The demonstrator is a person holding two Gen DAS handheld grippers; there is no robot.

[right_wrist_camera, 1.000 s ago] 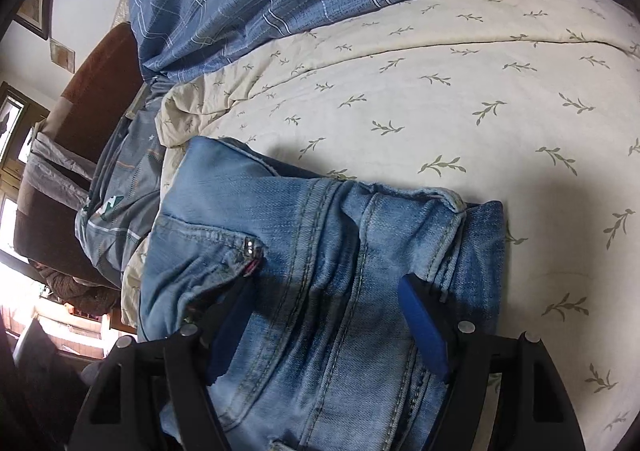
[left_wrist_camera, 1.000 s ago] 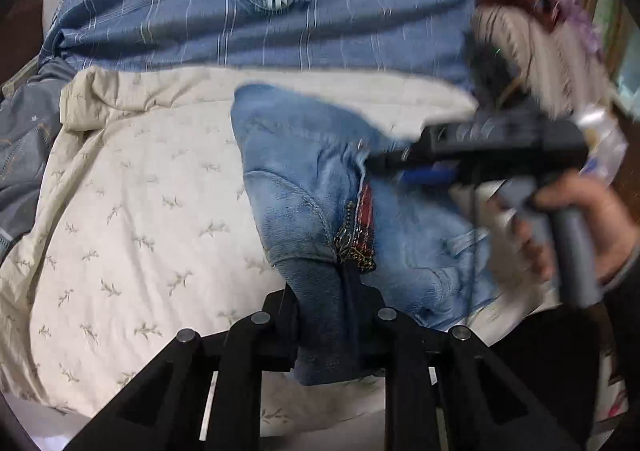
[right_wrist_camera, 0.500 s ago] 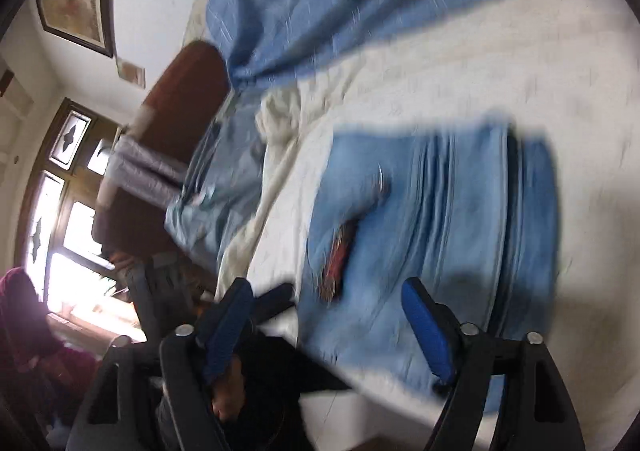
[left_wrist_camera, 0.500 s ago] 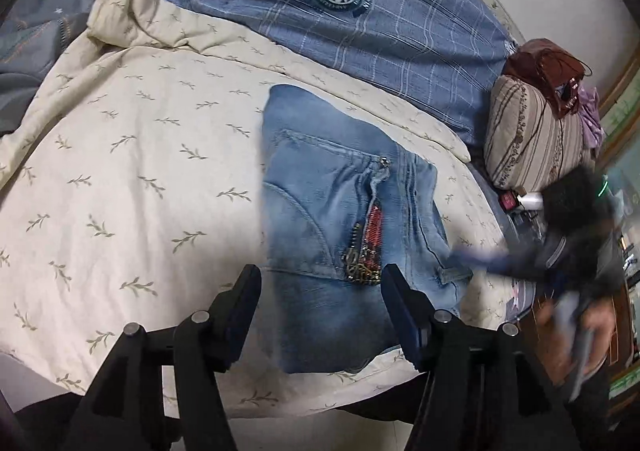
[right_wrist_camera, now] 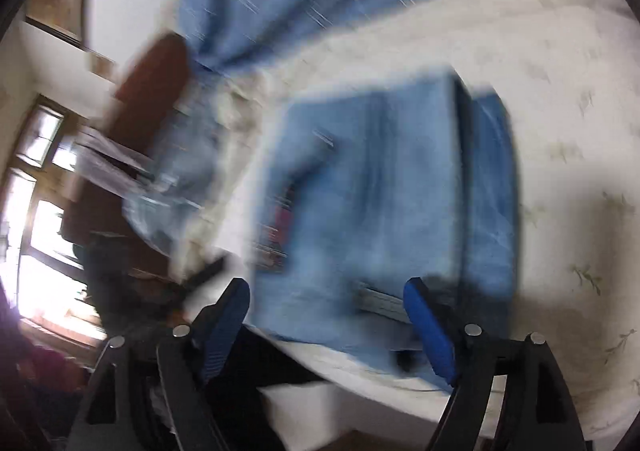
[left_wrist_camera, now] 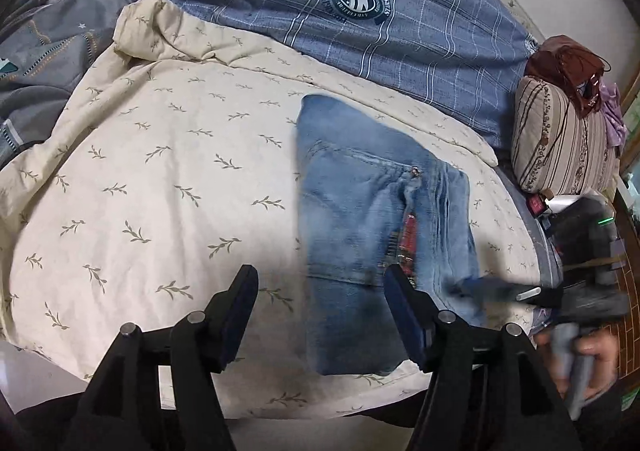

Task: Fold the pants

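1. Cream leaf-print blanket [left_wrist_camera: 160, 187] fills most of the left wrist frame; serves as the flat folding surface.
2. Blue plaid cover [left_wrist_camera: 360, 7] across the top, out of the work area.
3. Pants [left_wrist_camera: 372, 227], jeans, center-right of frame, lying as a compact folded rectangle near the bed's front edge; fold looks finished.
4. Striped pillow [left_wrist_camera: 560, 139] at right edge.
5. Left gripper [left_wrist_camera: 320, 303] bottom center, jaws wide, holding nothing, above the jeans' near edge.
6. Right gripper [right_wrist_camera: 326, 315] bottom center of its blurred view, jaws wide, empty.
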